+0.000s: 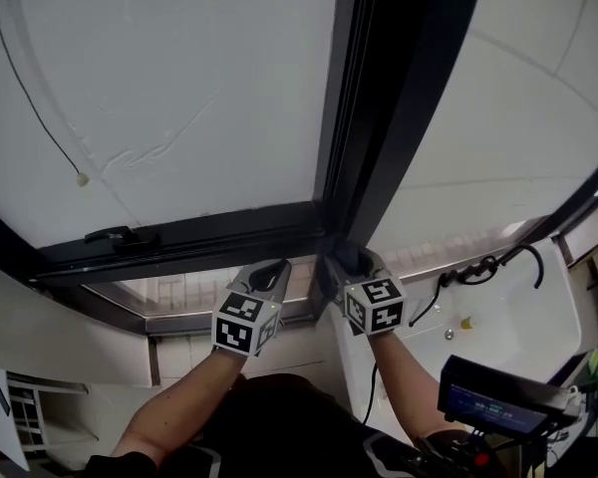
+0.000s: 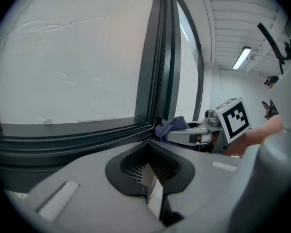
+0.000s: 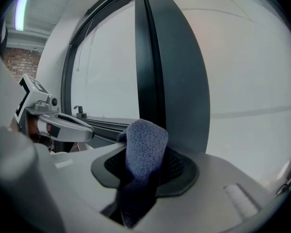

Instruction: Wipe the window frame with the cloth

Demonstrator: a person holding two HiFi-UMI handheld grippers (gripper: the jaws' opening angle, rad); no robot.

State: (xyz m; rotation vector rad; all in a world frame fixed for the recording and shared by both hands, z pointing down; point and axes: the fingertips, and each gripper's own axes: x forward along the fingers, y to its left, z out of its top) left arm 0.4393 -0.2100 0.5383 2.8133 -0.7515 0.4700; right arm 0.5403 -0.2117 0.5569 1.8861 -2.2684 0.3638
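Your two bare forearms reach up from the bottom of the head view, one gripper in each hand, the two close side by side.

Left gripper: its jaws are closed together with nothing between them. It sits just beside the right one, under the bottom rail of the window frame. No view confirms that it touches the rail.

Right gripper: its jaws are clamped on the cloth, a blue-grey towelling piece folded into a rounded hump that stands up from between the pads. The rest of the cloth hangs down into the gap behind them.

Location of the cloth: at the inner corner of the dark window frame, where the bottom rail meets the upright. In the left gripper view the cloth lies against that corner.

Further along the rail to your left, a small dark handle sits on top of it. Above the rail, the left pane is pale and opaque-looking, and a thin dark cord runs down across it to a small light end piece. A second pale pane lies to the right of the upright.

At the lower right edge of the head view there is a dark device with a lit screen, well apart from the work.
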